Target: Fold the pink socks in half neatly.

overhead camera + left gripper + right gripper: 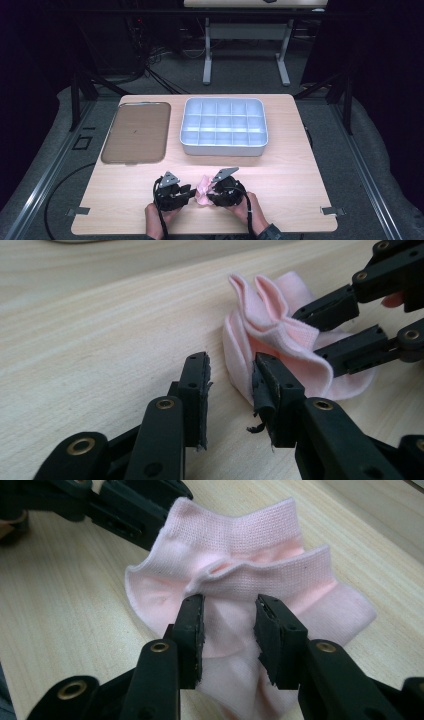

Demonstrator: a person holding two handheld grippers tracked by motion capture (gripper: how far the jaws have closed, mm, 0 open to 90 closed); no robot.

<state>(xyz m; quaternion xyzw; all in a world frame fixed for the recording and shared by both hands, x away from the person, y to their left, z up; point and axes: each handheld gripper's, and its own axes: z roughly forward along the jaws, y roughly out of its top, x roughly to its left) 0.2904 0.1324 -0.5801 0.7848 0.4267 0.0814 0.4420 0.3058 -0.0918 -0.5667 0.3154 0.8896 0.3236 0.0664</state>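
Two handheld grippers meet at a pink sock on the near part of the wooden table.

The pink sock (pixel 203 191) lies bunched on the wooden table (pixel 300 165), nearer the person than the white compartment tray (pixel 223 126) and well apart from it. The right gripper (pixel 229 615) has its jaws set over a raised fold of the sock's ribbed cuff, fabric between them; whether the pads press cannot be told. The left gripper (pixel 231 377) stands with its jaws apart and bare table between them, one jaw just beside the sock's edge. A flat brown tray (pixel 136 132) lies to the left of the compartment tray.
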